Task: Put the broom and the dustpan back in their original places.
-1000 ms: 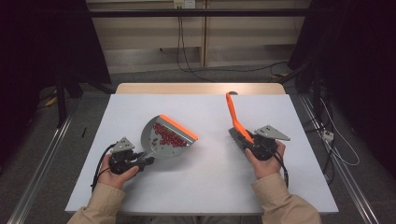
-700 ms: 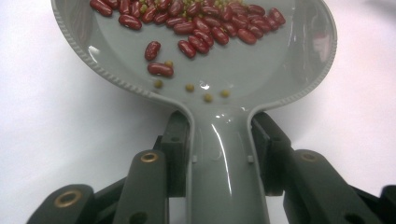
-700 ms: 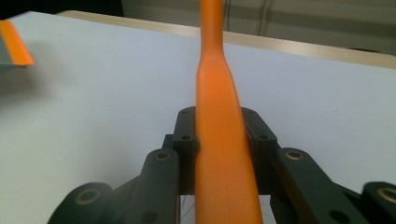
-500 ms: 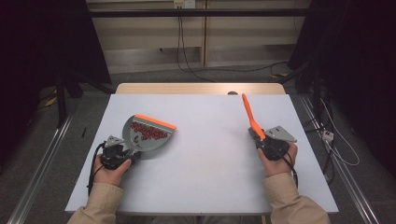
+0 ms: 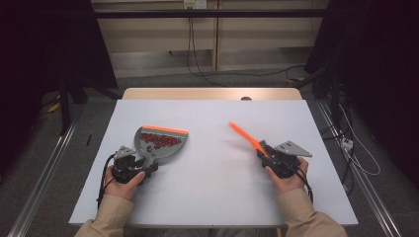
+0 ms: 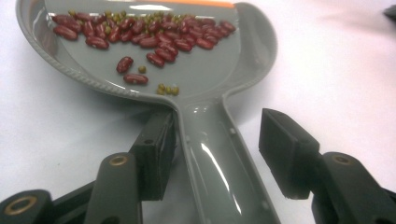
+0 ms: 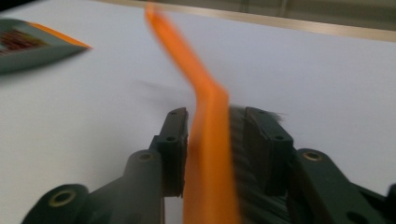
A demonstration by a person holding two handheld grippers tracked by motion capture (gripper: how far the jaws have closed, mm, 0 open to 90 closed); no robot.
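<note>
Both tools have come down since the earlier frames: the grey dustpan (image 5: 160, 143) now lies flat near the table's (image 5: 212, 197) left edge, red and green beans (image 6: 154, 37) in its tray. Left gripper (image 5: 129, 165) jaws have just been opening, spread around the dustpan handle. Right gripper (image 5: 276, 158), near the right edge, has just been loosening too, the orange brush (image 7: 205, 140) blurred between its jaws.

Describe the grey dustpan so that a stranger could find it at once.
On the white table, look at the near left part, before the left gripper. There lies the flat grey plastic dustpan with an orange front edge; it alone holds dark red beans.
</note>
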